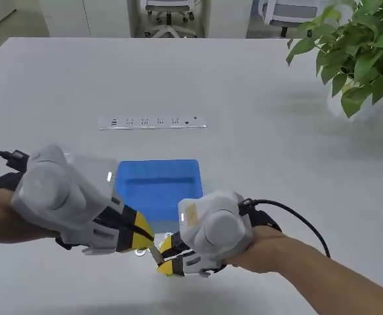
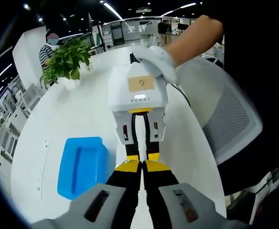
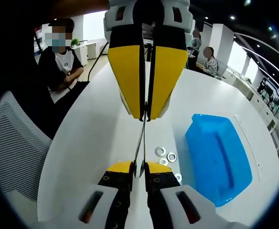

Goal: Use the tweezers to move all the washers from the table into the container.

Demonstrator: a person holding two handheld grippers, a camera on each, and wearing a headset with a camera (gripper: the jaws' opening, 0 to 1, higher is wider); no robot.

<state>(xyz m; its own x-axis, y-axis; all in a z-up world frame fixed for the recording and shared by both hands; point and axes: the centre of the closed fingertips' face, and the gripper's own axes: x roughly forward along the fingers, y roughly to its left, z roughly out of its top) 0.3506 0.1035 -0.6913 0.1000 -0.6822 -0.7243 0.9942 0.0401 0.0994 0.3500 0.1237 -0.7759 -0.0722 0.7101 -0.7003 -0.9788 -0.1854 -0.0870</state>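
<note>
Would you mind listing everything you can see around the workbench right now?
table: one, white, under everything
container: one, blue, mid-table, ahead of the tools
washers: four visible, silver, on the table beside the container
tweezers: one, metal, spanning between both tools
power strip: one, white, beyond the container
plant: one, green, far right corner
office chairs: two, pale, past the table's far edge
people: two, seated in the background
left tool: yellow-tipped, shut on the tweezers
right tool: yellow-tipped, shut on the tweezers
forearms: two, bare, at the near edge
</note>
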